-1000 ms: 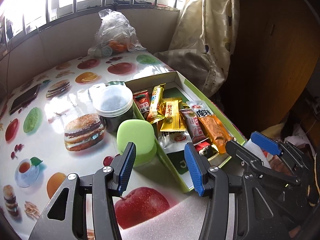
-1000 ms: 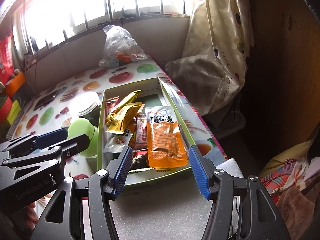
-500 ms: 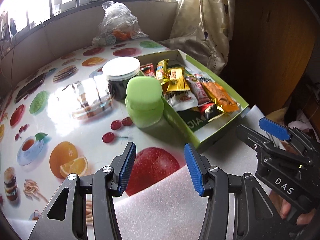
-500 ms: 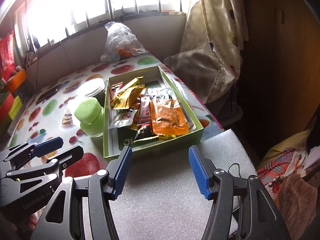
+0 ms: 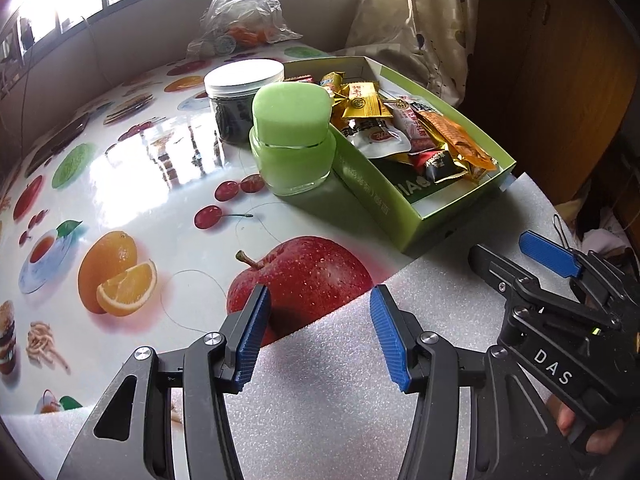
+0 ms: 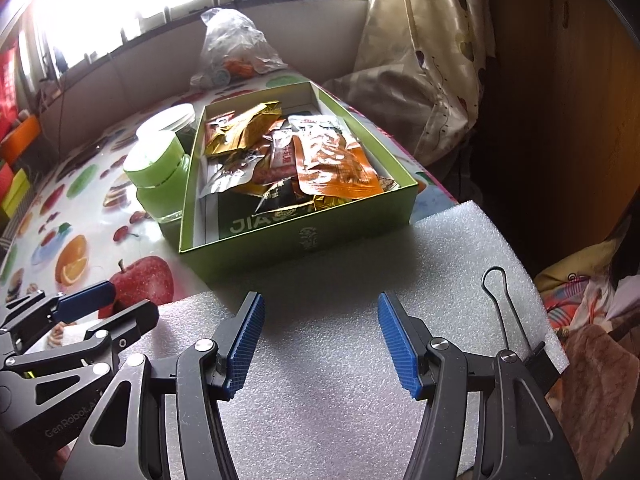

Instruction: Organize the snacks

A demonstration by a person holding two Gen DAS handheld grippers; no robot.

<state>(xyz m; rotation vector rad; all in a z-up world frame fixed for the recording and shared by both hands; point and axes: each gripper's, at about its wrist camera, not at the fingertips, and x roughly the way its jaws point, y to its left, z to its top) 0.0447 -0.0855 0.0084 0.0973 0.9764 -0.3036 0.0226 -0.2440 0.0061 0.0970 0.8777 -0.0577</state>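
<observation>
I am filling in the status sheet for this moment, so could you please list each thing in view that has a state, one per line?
Left gripper: empty, jaws opening.
Right gripper: empty, jaws opening.
Green box: lidless, holding loose snack packets.
Orange packet: flat on top of the pile.
Green jar: upright, capped.
Dark jar: upright, white lid on.
Plastic bag: bunched, contents unclear.
</observation>
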